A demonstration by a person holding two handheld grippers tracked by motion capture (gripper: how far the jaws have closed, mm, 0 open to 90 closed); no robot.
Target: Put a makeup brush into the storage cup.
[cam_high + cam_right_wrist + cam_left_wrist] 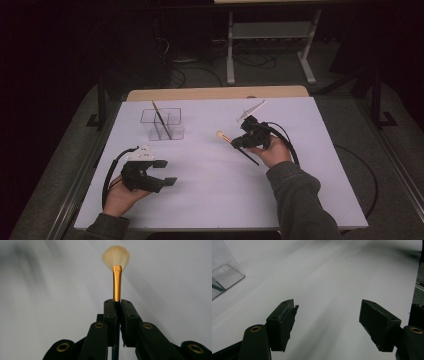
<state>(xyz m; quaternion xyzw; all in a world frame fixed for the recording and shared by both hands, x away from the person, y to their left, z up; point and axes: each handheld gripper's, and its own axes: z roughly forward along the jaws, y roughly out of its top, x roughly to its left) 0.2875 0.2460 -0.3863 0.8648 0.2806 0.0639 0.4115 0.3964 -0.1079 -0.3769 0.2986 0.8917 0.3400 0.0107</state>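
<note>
**Fan brush pinched near its ferrule, holder waiting across the bench**

The right gripper (243, 140) has its jaws closed tight on a fan brush (117, 267), clamping it just below the gold ferrule; the pale bristles point toward nine o'clock on the bench (320, 165) in the high view, while the dark handle trails back past the hand toward five o'clock. The brush sits a little right of the bench centre, held above the white surface. The left gripper (164, 172) rests near the seven o'clock corner with its jaws spread wide and nothing between them. A clear divided holder (162, 124) stands at about eleven o'clock from the centre, with one dark stick already leaning in it.

If the brush is bound for that holder, I judge the risks plain. The long handle sticks out behind the grip, so a swing could catch it on the holder's rim and tip the light container. A grip this close to the ferrule could also let the brush pivot or slide between the jaws.
</note>
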